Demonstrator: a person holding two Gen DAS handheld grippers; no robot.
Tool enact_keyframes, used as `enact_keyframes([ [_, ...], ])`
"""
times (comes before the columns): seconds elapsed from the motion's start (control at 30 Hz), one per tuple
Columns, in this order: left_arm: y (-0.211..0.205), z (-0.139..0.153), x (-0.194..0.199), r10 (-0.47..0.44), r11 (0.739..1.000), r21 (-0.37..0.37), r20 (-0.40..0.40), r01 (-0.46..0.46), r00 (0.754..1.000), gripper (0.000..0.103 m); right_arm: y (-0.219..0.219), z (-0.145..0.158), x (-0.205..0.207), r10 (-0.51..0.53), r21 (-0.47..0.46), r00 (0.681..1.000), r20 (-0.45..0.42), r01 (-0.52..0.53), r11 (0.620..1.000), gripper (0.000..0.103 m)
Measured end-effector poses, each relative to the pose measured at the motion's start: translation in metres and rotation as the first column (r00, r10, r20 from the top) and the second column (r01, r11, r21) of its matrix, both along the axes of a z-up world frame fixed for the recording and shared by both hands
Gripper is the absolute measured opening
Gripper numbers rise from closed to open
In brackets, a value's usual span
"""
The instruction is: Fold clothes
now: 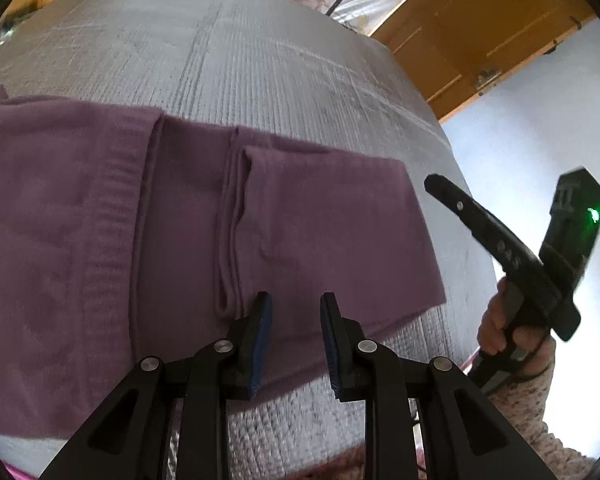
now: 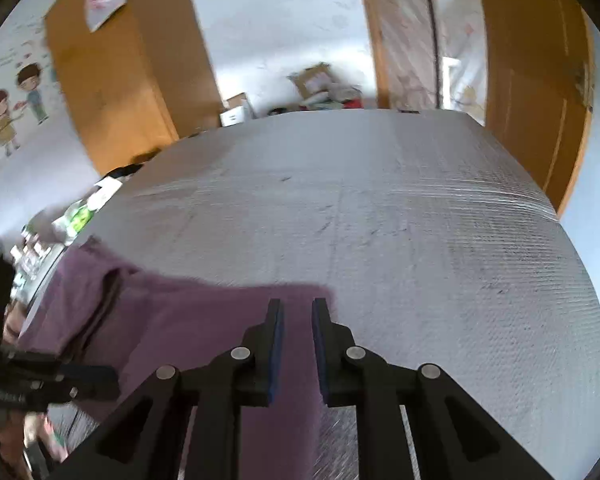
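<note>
A purple garment (image 1: 188,232) lies flat and partly folded on the grey quilted bed (image 1: 240,60), with layered folds running down its middle. My left gripper (image 1: 296,304) is open and empty, hovering over the garment's near edge. In the left wrist view the right gripper's body shows, held in a hand off the bed's right side. In the right wrist view the garment (image 2: 204,320) lies at lower left. My right gripper (image 2: 297,306) is open with a narrow gap, empty, above the garment's right end.
The grey bed (image 2: 380,220) stretches far ahead. Wooden doors (image 2: 112,80) and a white wall stand behind it. Boxes and clutter (image 2: 320,92) sit beyond the far edge. Small items (image 2: 76,216) lie off the bed's left side.
</note>
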State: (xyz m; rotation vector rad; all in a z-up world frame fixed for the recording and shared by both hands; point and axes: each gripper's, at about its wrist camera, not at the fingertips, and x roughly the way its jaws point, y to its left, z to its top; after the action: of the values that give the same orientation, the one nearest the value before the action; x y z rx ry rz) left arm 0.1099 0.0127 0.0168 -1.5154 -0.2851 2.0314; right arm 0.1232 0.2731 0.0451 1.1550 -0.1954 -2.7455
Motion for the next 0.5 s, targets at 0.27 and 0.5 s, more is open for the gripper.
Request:
enact_keyframes([
  [0.27,-0.007,0.015,-0.007,0.047,0.993,0.109,-0.036,-0.043,0.998,0.026,-0.024,-0.014,0.003,0.02,0.058,0.999,0.037,-0.022,0.998,0.016],
  [0.5,0.006,0.02,-0.04,0.093,0.99,0.118,-0.094,-0.082,0.991,0.026,-0.042,-0.011,-0.006,0.052,0.058,0.998,0.022,-0.053,0.997,0.016],
])
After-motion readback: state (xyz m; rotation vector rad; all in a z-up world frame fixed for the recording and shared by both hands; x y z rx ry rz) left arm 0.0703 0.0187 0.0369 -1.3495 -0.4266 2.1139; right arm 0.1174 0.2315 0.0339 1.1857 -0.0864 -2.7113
